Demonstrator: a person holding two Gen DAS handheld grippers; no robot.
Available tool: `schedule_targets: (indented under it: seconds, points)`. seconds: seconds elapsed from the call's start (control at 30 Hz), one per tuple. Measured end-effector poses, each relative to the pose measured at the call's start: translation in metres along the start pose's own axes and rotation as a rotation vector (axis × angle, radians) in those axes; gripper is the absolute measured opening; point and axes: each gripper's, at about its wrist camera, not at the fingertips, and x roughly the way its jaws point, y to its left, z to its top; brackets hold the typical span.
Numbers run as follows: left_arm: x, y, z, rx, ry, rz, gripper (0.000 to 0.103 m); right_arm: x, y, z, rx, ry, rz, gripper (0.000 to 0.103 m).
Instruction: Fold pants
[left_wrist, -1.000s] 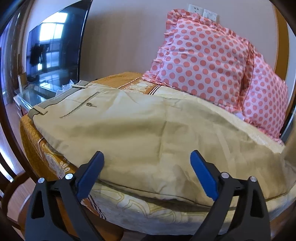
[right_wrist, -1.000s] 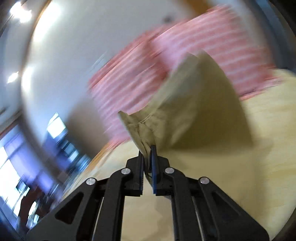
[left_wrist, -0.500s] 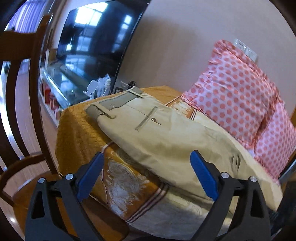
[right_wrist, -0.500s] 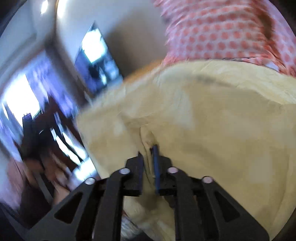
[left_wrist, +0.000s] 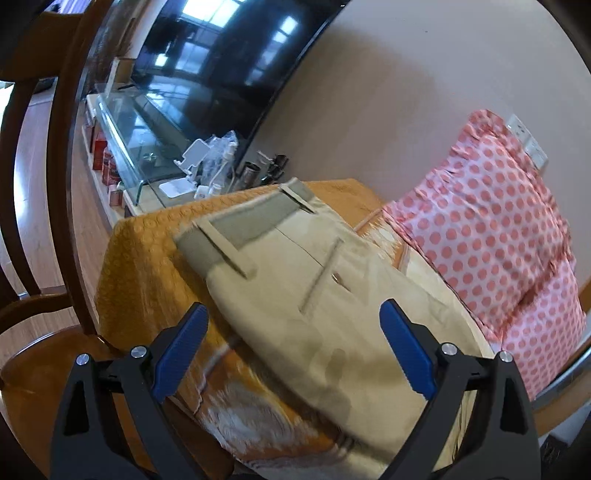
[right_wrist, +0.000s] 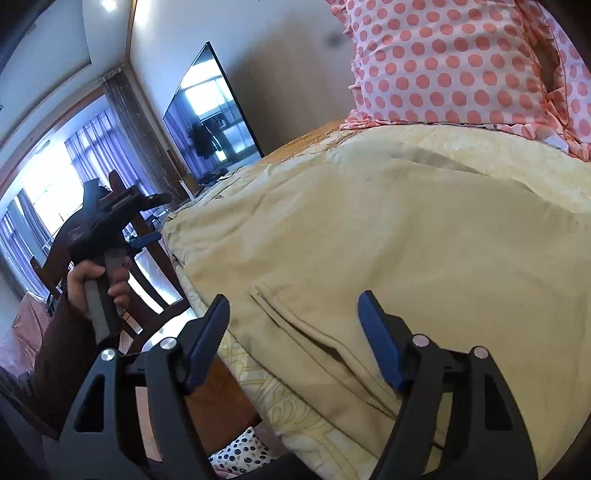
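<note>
Beige pants (left_wrist: 317, 295) lie folded on a table with an orange and cream patterned cloth (left_wrist: 147, 251). The grey waistband with belt loops (left_wrist: 243, 229) is at the far left end. My left gripper (left_wrist: 291, 350) is open and empty, hovering over the near edge below the back pocket. In the right wrist view the pants (right_wrist: 406, 236) fill the middle, with a hem edge (right_wrist: 295, 321) near me. My right gripper (right_wrist: 295, 339) is open and empty just above that hem. The left gripper (right_wrist: 110, 218), held in a hand, shows at the left there.
Pink polka-dot pillows (left_wrist: 495, 229) stand along the table's far right side against the wall. A wooden chair (left_wrist: 44, 206) stands at the left. A TV (left_wrist: 229, 55) and a glass stand with small items (left_wrist: 199, 162) are behind the table.
My right gripper carried the pant legs over, laid them down and opened. My left gripper swung left toward the waistband end, staying open.
</note>
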Motion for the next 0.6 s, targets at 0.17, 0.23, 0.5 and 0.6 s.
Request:
schedule_targets:
  seconds: [0.17,0.23,0.5,0.6]
  points:
    - [0.017,0.008,0.010,-0.048,0.038,0.013,0.095,-0.003,0.001,-0.006,0.003,-0.010,0.005,0.072]
    - [0.021,0.007,0.011,-0.052,0.034,0.009,0.095,-0.003,0.001,-0.007,0.002,-0.015,0.006,0.072]
    - [0.030,-0.003,0.006,-0.118,0.041,-0.097,0.094,-0.004,0.002,-0.011,-0.009,-0.040,0.011,0.073]
    - [0.033,-0.010,0.002,-0.105,0.055,-0.117,0.085,-0.004,0.002,-0.012,-0.015,-0.044,0.011,0.073]
